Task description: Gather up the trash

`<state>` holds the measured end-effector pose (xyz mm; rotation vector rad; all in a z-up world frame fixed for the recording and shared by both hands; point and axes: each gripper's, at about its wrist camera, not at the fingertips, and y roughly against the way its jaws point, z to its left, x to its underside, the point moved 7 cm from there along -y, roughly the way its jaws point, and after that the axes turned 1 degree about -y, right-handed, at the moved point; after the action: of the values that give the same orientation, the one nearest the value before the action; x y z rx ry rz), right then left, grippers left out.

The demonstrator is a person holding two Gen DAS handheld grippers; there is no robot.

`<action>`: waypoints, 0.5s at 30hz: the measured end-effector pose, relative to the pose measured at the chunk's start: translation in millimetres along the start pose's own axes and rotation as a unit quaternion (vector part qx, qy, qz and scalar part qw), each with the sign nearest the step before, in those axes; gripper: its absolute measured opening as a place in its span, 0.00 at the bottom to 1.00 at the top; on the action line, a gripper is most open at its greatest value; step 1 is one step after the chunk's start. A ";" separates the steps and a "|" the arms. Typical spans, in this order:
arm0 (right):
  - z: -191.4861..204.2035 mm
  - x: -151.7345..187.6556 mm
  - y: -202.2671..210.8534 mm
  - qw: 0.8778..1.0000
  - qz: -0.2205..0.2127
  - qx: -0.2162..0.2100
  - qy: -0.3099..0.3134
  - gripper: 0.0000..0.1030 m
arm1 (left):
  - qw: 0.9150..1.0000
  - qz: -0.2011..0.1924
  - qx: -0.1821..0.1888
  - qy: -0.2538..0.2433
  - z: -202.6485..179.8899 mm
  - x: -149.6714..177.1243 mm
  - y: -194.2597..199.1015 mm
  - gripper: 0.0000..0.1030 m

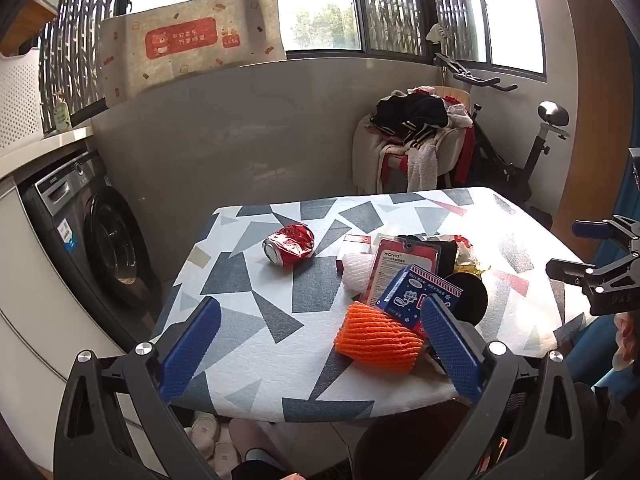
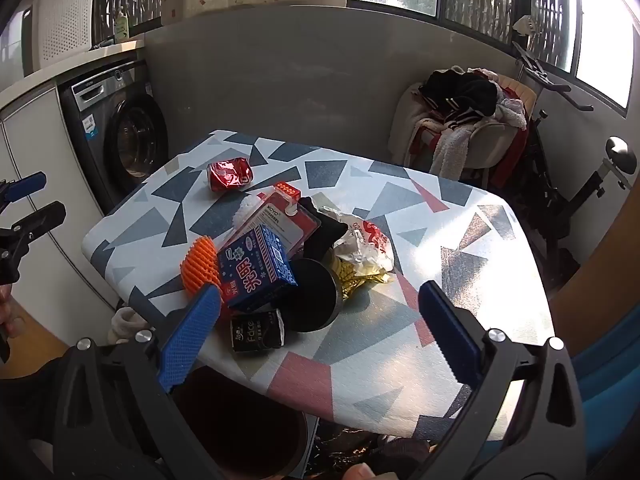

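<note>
A pile of trash lies on the patterned table (image 1: 256, 344): a crushed red can (image 1: 289, 245), an orange foam net (image 1: 378, 340), a blue carton (image 1: 416, 298), a red card pack (image 1: 400, 264), a white foam net (image 1: 358, 270), a round black lid (image 1: 470, 298). The right wrist view shows the can (image 2: 229, 175), orange net (image 2: 199, 266), blue carton (image 2: 258, 272), a black packet (image 2: 258, 332), a white plastic wrapper (image 2: 366, 248). My left gripper (image 1: 320, 348) is open above the table's near edge. My right gripper (image 2: 320, 336) is open, empty, just above the black packet.
A dark bin (image 2: 244, 420) stands under the table's near edge. A washing machine (image 1: 96, 236) is at the left. A chair heaped with clothes (image 1: 416, 140) and an exercise bike (image 1: 532, 152) stand behind the table. Slippers (image 1: 208, 436) lie on the floor.
</note>
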<state>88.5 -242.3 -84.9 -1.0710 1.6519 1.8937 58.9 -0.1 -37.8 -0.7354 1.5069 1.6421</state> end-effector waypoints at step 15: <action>1.0 0.2 -0.5 1.000 0.000 0.001 0.001 0.95 | 1.000 -0.001 0.001 0.003 0.2 -0.1 0.1 0.95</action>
<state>88.4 -241.3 -85.4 -1.0723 1.6559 1.8908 58.9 0.1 -37.6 -0.7404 1.5115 1.6382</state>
